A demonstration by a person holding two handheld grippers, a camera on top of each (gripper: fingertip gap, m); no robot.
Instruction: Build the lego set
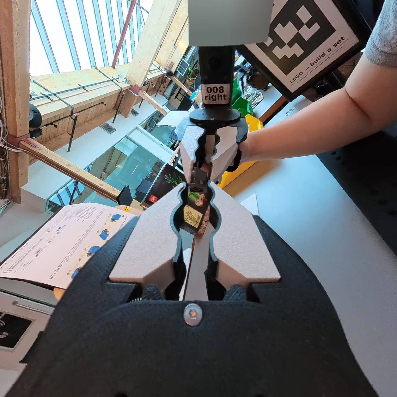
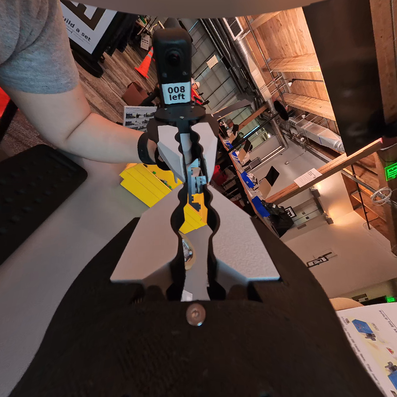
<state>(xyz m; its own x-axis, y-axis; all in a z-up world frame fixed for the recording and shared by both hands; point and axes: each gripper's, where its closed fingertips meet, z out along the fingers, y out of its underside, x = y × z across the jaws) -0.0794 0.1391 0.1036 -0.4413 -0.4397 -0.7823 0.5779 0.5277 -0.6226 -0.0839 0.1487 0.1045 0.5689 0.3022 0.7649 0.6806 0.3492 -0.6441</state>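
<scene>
Grippers meet tip to tip above the counter (image 1: pixel 300 214), each carrying a piece of the build. In the left wrist view, the left hand-held gripper (image 1: pixel 196 189) has its jaws nearly together, pinching a small black Lego piece (image 1: pixel 196 190) at its tips. Straight ahead, the right hand-held gripper (image 1: pixel 200 171) points back at it, pinching a dark grey Lego assembly (image 1: pixel 198 175) that touches the black piece. From the right wrist view that assembly (image 2: pixel 194 187) runs lengthwise along the gripper axis, bridging the two sets of tips; the left hand-held gripper (image 2: pixel 193 169) sits directly ahead. The coming push looks to be along this shared line, neither hand nearer. Counted: two grippers, two pieces, one yellow bin (image 2: pixel 150 184), one instruction sheet (image 1: pixel 64 236), one Lego box (image 1: pixel 163 184).
</scene>
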